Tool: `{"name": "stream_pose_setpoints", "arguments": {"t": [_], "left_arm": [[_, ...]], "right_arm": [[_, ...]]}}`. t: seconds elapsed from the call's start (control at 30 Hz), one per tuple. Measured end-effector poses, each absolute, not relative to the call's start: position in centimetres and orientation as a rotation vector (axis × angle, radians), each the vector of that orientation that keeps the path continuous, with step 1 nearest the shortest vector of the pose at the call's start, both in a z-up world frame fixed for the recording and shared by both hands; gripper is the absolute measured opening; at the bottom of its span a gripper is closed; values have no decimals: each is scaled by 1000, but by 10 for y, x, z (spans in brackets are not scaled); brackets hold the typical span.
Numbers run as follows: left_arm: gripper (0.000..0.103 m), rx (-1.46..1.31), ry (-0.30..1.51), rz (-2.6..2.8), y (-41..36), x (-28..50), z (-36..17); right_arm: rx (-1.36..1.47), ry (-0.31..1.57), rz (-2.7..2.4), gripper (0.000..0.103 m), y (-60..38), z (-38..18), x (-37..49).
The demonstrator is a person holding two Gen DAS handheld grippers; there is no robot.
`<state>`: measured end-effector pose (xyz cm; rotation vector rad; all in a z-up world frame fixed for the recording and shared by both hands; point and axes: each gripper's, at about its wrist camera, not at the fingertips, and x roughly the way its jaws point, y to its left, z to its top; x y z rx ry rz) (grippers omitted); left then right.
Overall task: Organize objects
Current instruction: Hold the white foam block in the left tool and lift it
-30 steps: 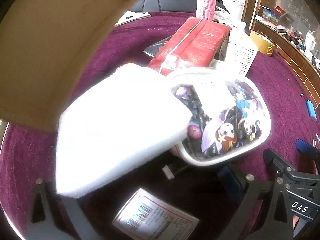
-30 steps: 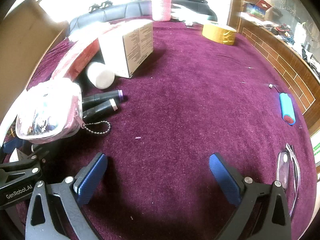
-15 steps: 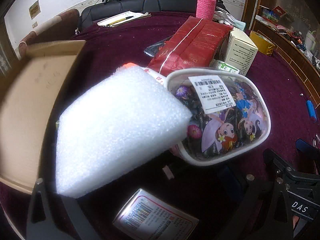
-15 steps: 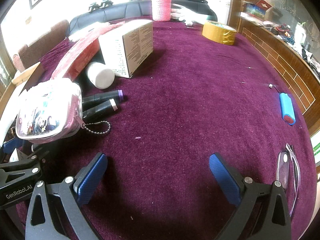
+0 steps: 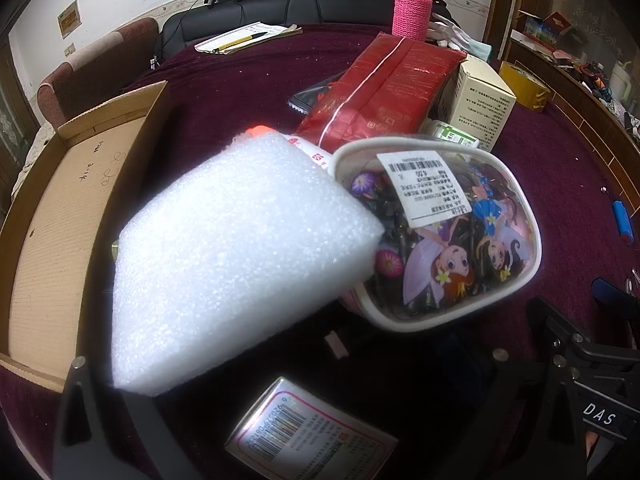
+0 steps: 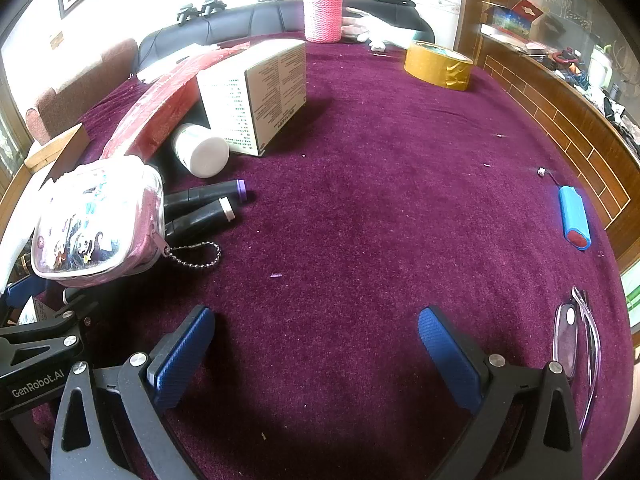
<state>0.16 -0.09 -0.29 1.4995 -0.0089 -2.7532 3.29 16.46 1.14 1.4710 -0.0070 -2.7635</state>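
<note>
Foam block (image 5: pixel 240 256) fills centre of my left view, held at the left gripper (image 5: pixel 280 412), though I cannot tell the finger spacing; cartoon pouch (image 5: pixel 440 236) touches its right edge, cardboard box (image 5: pixel 60 216) at left; my right gripper (image 6: pixel 316 352) spread wide over purple cloth (image 6: pixel 380 200)

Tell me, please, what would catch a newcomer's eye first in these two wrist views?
In the left wrist view, a big white foam block fills the middle, overlapping a cartoon-printed pouch just to its right, with an open cardboard box at the far left. In the right wrist view, the open right gripper frames bare purple cloth.
</note>
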Motion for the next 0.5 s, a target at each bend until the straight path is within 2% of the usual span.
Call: {"name": "stream_pose_setpoints", "arguments": {"t": [0.5], "left_arm": [[103, 1435, -29, -2808, -5, 14, 8]], "right_arm": [[1471, -7, -2763, 103, 165, 12, 31]]}}
